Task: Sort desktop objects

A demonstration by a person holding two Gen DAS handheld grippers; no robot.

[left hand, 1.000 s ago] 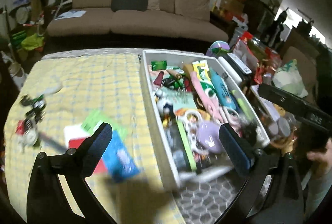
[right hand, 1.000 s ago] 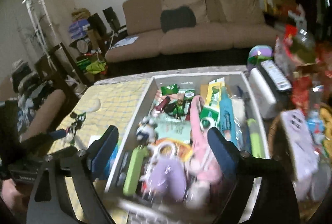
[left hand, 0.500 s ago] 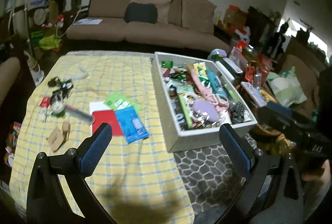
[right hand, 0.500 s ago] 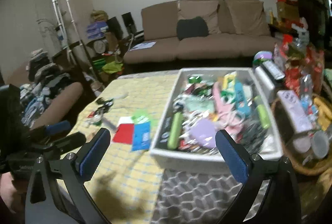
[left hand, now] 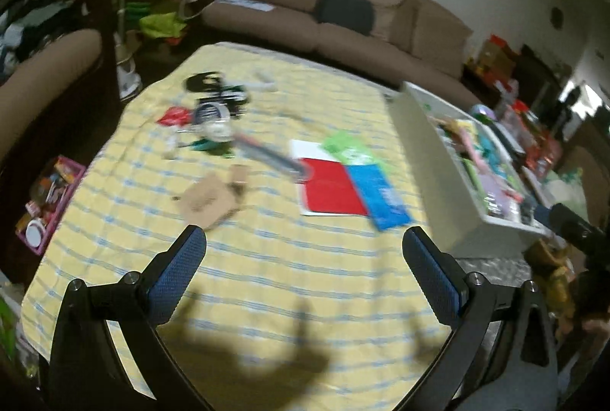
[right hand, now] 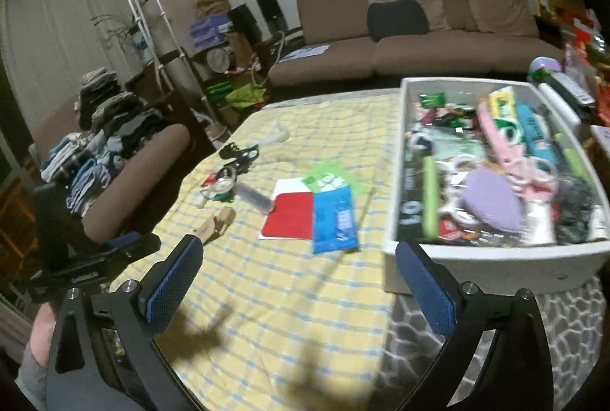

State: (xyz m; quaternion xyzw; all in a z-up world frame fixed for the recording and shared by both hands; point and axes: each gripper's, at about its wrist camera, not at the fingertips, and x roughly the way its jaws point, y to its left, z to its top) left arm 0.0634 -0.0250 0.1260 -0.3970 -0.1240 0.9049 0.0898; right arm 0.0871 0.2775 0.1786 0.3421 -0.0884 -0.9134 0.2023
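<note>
A white box [right hand: 492, 258] full of mixed small items stands on the right of a yellow checked cloth [right hand: 274, 296]. On the cloth lie a red card [right hand: 291, 216], a blue packet [right hand: 335, 220], a green packet [right hand: 328, 180], a wooden piece [right hand: 215, 222] and a cluster of small dark items [right hand: 232, 167]. The left wrist view, blurred, shows the box [left hand: 438, 167], red card [left hand: 331, 191], blue packet [left hand: 381, 195] and a brown card [left hand: 207, 199]. My left gripper [left hand: 303, 275] and right gripper [right hand: 297, 283] are both open and empty above the cloth's near part.
A brown sofa [right hand: 415, 29] stands behind the table. An armchair piled with clothes [right hand: 114, 144] is at the left. A pink bin [left hand: 45, 205] sits on the floor left of the table. Cluttered items [right hand: 579, 83] crowd the right of the box.
Both grippers have pulled back and up from the box and swung left toward the cloth. The left view now faces the loose items on the cloth. Both stay open.
</note>
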